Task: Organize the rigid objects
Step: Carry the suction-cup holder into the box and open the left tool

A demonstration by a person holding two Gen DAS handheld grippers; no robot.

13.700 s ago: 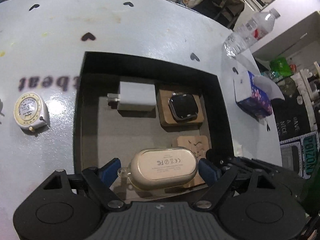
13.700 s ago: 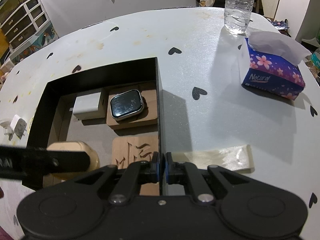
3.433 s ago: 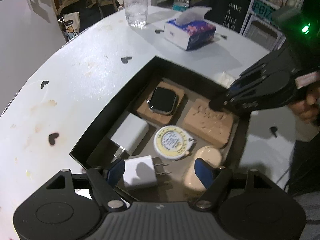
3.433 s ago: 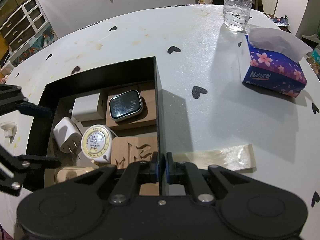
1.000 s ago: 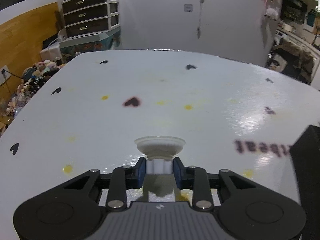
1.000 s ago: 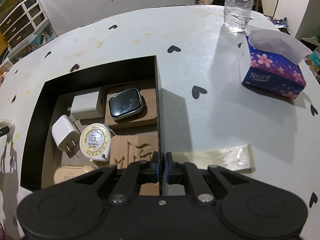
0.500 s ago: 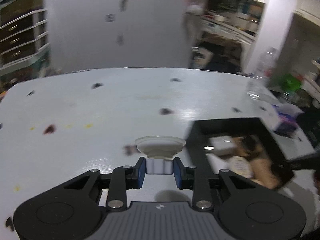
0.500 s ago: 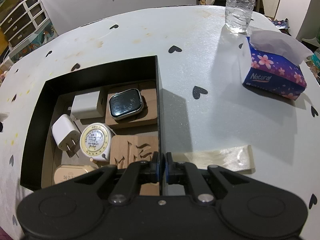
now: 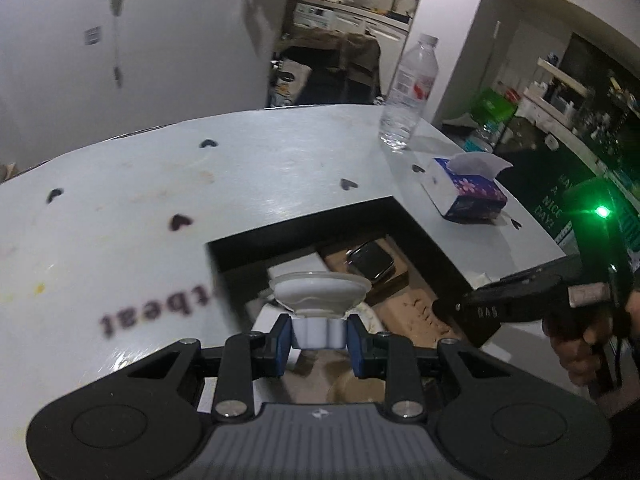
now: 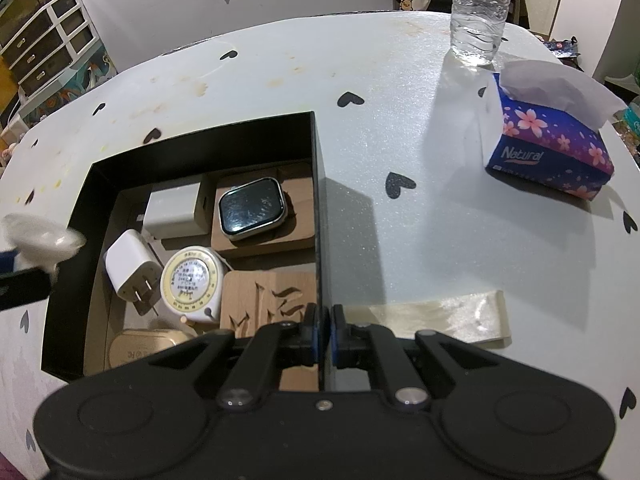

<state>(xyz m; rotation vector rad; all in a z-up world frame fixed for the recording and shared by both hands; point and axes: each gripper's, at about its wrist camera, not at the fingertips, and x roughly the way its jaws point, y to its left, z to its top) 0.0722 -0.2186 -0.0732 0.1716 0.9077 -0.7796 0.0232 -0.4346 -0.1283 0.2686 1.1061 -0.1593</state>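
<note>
My left gripper (image 9: 319,338) is shut on the stem of a white suction cup (image 9: 319,292) and holds it in the air above the left part of the open black box (image 9: 304,220). The right wrist view shows that cup (image 10: 40,240) blurred at the box's left edge. My right gripper (image 10: 325,332) is shut on the box's right wall (image 10: 318,220). Inside lie a smartwatch on a wooden stand (image 10: 252,208), a white charger block (image 10: 172,212), a white plug adapter (image 10: 130,266), a round tape measure (image 10: 192,280), a carved wooden block (image 10: 276,300) and a gold case (image 10: 140,346).
A water bottle (image 10: 480,12) and a tissue box (image 10: 548,152) stand on the white heart-print table to the right of the box. A strip of tape (image 10: 440,316) lies by the right gripper. A person's hand (image 9: 580,344) holds the right gripper's handle.
My left gripper has swung with the suction cup from the bare left part of the table over to the box. The right gripper has stayed on the box wall.
</note>
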